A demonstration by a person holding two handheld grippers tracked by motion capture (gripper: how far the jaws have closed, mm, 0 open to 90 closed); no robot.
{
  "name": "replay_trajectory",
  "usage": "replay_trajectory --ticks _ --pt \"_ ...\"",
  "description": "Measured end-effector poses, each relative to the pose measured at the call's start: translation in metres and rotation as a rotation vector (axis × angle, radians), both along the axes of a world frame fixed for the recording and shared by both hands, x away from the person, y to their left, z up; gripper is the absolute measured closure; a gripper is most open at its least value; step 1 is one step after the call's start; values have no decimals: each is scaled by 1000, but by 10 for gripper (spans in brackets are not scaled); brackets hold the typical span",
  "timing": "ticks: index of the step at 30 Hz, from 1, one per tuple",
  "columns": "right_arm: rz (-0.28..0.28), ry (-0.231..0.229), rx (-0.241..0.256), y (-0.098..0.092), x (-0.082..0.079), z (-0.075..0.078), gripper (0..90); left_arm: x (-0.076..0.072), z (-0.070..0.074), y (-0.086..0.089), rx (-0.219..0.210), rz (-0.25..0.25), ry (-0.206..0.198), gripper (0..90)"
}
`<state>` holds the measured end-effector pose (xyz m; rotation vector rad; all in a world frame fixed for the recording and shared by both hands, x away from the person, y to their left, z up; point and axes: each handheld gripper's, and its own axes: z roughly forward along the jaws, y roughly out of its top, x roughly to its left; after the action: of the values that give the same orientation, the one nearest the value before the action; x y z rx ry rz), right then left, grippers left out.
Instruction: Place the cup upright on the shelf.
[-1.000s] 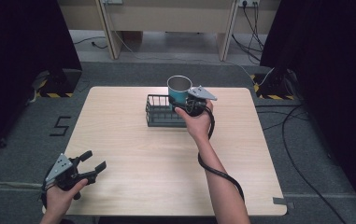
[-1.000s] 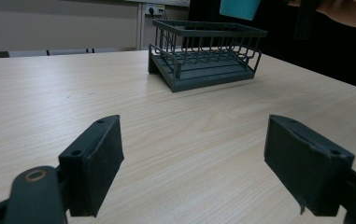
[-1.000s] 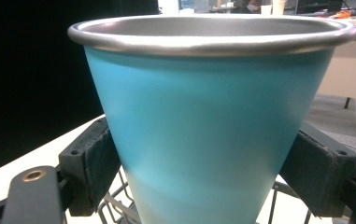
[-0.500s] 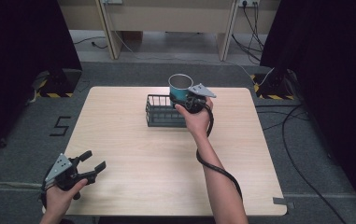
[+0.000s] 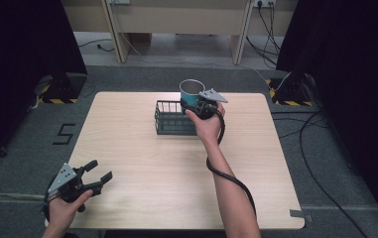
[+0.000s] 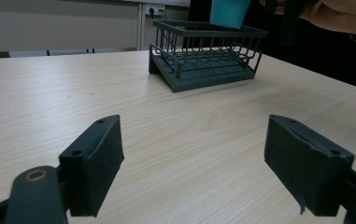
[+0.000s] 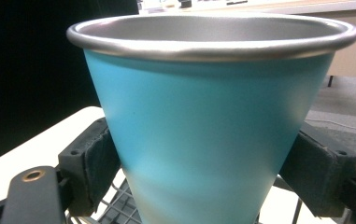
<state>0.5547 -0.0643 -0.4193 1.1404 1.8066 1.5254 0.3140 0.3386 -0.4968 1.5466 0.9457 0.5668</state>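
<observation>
The right gripper was seen just above the centre of the high view, its jaws clamped on the lower wall of a teal cup with a bare metal rim. In the right gripper view the cup was held upright between the two black pads, one pressed to each side. No brand or label could be read on its wall. The cup was held above the right end of a dark wire basket, which stood on the wooden table just below it. In the left gripper view the basket appeared at upper centre. The left gripper was held at the lower left of the high view, jaws spread wide with nothing between them. On the grey floor left of the table, a marking "5" was read.
</observation>
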Motion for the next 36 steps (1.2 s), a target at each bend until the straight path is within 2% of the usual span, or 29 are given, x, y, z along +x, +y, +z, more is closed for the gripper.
replay_trajectory --ticks 8,13,15,24,36 --pt "-16 16 -5 1 4 -4 191 0 0 0 -1 0 1 189" --pt "-23 29 -25 3 7 -7 191 0 0 0 0 0 0 189" --pt "-28 55 -34 4 8 -9 190 0 0 0 0 0 0 190" --pt "-33 95 -65 7 9 -14 189 0 0 0 -1 0 1 189" --pt "-37 124 -95 9 11 -19 189 0 0 0 -2 0 1 189"
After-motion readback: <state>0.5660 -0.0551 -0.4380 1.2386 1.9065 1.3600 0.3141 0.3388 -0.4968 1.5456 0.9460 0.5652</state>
